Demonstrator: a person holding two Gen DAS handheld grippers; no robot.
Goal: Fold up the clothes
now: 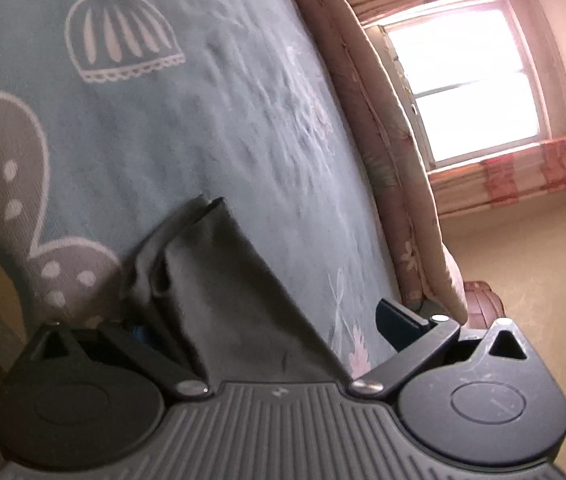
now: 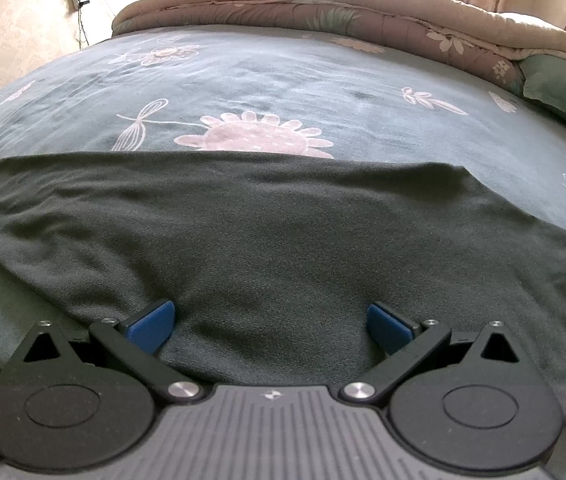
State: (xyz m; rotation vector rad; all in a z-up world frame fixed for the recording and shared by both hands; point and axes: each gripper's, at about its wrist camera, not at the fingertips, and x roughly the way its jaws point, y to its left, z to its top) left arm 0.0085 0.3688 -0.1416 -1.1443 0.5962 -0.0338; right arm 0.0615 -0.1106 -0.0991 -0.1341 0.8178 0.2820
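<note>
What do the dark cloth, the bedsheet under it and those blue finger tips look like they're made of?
Dark cloth: soft matte knit, probably cotton jersey or fleece; fine pebbly surface, limp folds.
Bedsheet: printed woven or brushed fabric, teal with flower and dragonfly motifs; slightly fuzzy, no sheen.
Blue fingertips: smooth, likely rubber or soft plastic pads on black hard-plastic arms; the exact material is not clear.
</note>
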